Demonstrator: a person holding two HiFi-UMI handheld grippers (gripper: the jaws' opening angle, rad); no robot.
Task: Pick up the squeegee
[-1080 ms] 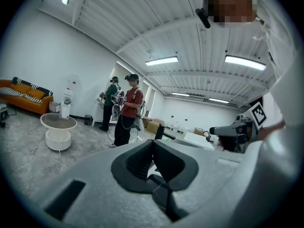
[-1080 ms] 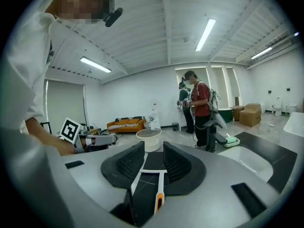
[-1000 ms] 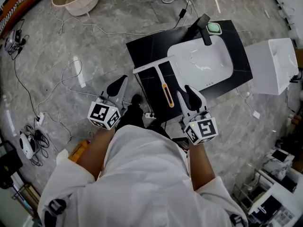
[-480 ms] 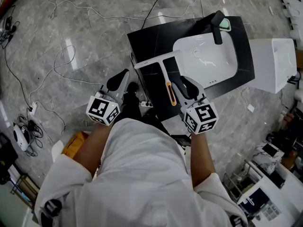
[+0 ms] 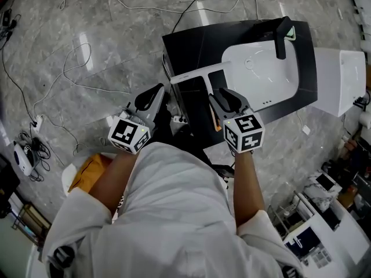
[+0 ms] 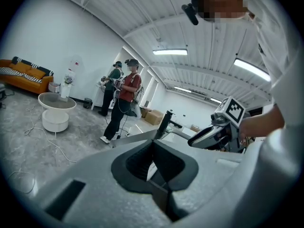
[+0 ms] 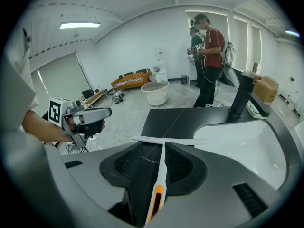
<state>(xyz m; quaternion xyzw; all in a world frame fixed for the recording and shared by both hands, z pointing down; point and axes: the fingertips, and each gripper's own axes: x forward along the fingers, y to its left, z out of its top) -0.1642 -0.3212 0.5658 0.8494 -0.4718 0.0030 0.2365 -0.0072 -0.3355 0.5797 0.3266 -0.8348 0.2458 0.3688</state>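
Note:
The squeegee [image 5: 194,76] lies flat on the black countertop [image 5: 191,45]: a white blade across the far end, a white handle with an orange inset running toward me. My right gripper [image 5: 217,96] tilts down over the handle. In the right gripper view the handle [image 7: 157,194] runs between the jaws, which are opening, and the pads do not press it; the blade [image 7: 168,139] lies just past the tips. My left gripper [image 5: 156,92] hangs left of the counter's edge, its jaws [image 6: 153,148] shut on nothing.
A white sink basin [image 5: 261,74] with a black faucet [image 5: 283,36] fills the counter's right part. A white box [image 5: 339,80] stands beside it. Cables [image 5: 69,80] trail over the marble floor. Two people [image 7: 209,56] stand beyond the counter, near a round white table [image 7: 156,91].
Both grippers have sunk toward the counter. The right one has tipped downward and now straddles the squeegee handle, with its jaws wider apart.

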